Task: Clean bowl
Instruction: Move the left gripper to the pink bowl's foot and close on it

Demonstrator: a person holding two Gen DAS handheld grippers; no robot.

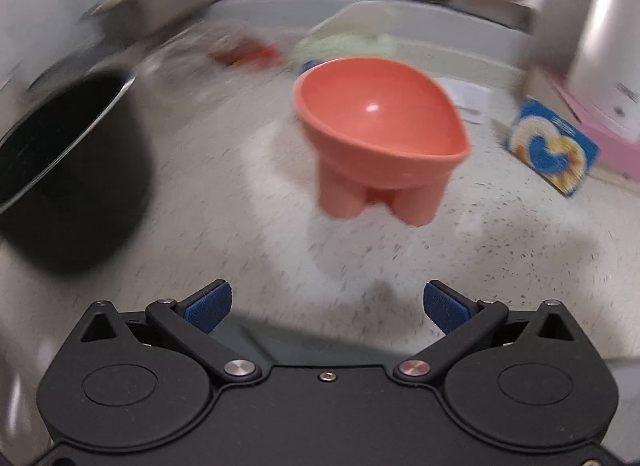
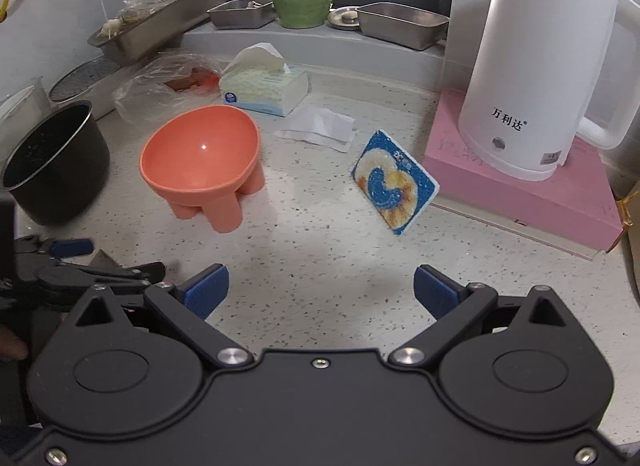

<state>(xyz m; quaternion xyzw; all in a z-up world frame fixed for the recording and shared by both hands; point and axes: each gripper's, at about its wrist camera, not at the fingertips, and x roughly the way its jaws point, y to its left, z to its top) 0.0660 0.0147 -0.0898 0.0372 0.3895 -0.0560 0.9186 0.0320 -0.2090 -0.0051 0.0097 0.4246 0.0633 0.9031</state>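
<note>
Over on the far left there's a dark pot (image 2: 56, 161) sitting on the speckled bench (image 2: 320, 250), and just in front of it in the right wrist view you can spot the left tool (image 2: 70, 252) poking in, its blue pad showing. From its own camera the left tool (image 1: 327, 306) has its fingers spread wide with nothing between them, pointed at the bowl. Next along is the bowl (image 2: 202, 163) itself, a salmon-orange thing on chunky legs, standing upright on the bench with its rim tilted, near the pot but not touching it. Looks like molded plastic to me, so probably light, stiff and a bit slick, not really breakable; I'd pinch the rim wall on the low side, or go for a leg if it needs steadying. Behind it sits a tissue box (image 2: 264, 91) with a loose tissue (image 2: 320, 127) lying flat nearby. Further right there's a blue sponge (image 2: 394, 181), likely the scrubber for this job. The right tool (image 2: 321, 292) is wide open and empty too. Far right, a white kettle (image 2: 536, 77) on a pink box (image 2: 520, 201).
</note>
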